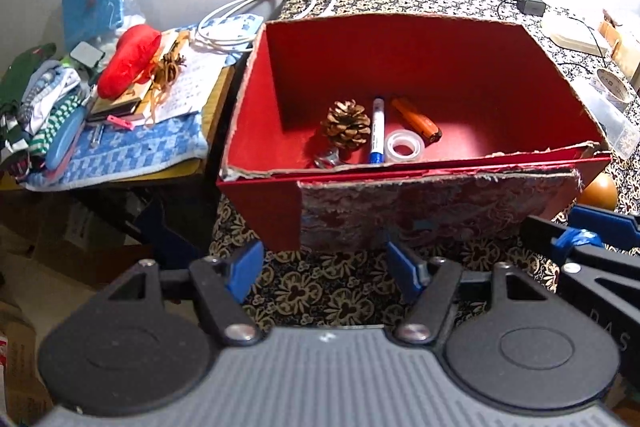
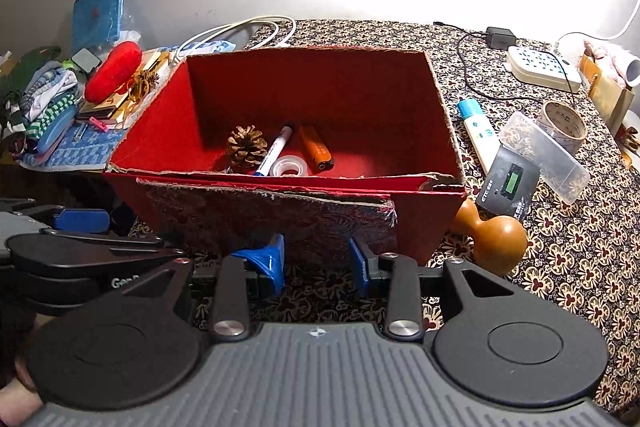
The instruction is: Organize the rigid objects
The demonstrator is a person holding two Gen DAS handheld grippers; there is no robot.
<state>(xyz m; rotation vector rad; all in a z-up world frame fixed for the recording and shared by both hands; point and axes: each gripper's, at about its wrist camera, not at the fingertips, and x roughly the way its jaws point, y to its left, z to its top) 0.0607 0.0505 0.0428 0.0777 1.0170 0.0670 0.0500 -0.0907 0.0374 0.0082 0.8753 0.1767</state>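
Note:
A red box stands on the patterned table. Inside lie a pine cone, a blue-capped marker, a clear tape roll, an orange lighter and a small metal piece. My left gripper is open and empty in front of the box. My right gripper is open and empty too, just before the box's front wall. A wooden gourd lies right of the box.
Right of the box lie a white tube, a black device with a green screen, a clear plastic case, a tape roll and a power strip. A side table at left holds cloths and a red cushion.

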